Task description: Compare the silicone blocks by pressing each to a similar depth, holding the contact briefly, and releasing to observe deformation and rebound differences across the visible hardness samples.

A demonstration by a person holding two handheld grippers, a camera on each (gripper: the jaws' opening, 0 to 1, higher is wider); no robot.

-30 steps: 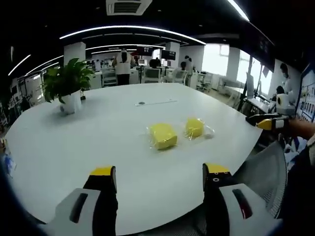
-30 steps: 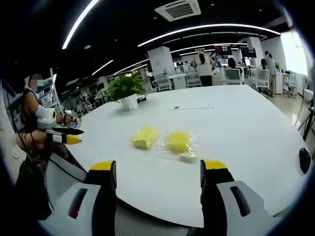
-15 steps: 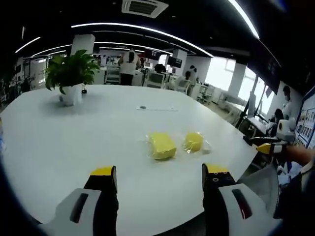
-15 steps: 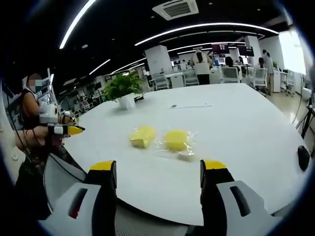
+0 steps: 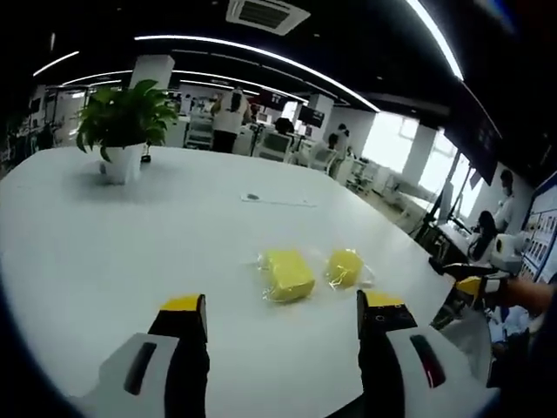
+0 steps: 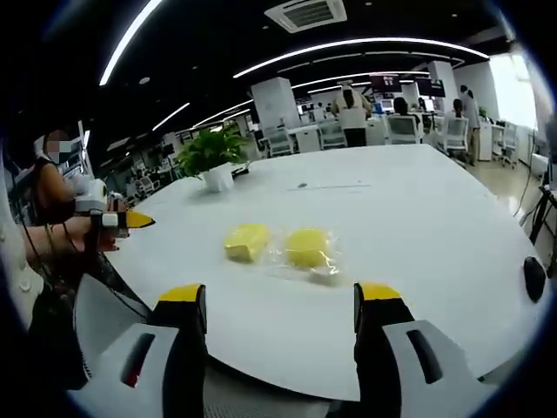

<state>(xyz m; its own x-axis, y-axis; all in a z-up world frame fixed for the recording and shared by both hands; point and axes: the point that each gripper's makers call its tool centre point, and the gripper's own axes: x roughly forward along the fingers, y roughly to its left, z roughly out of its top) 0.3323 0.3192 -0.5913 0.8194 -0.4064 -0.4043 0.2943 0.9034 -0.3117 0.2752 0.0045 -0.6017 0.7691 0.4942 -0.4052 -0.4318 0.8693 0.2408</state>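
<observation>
On the round white desk (image 5: 104, 244), two yellow silicone blocks (image 5: 289, 274) (image 6: 307, 246) in clear wrap lie side by side; both grippers (image 5: 283, 318) (image 6: 281, 309) hover near, fingers open and empty.

Both yellow silicone blocks (image 5: 288, 273) (image 6: 246, 241), mid-frame, look matt and soft-surfaced, each sitting in clear, crinkly plastic wrap (image 5: 365, 259) that catches glossy highlights. The white table (image 5: 130, 235) has a smooth satin finish with faint ceiling-light reflections. Lower frame, the left gripper (image 5: 283, 315) and right gripper (image 6: 280, 305) look like hard plastic: matt black jaws, yellow tips, smooth grey housings.
</observation>
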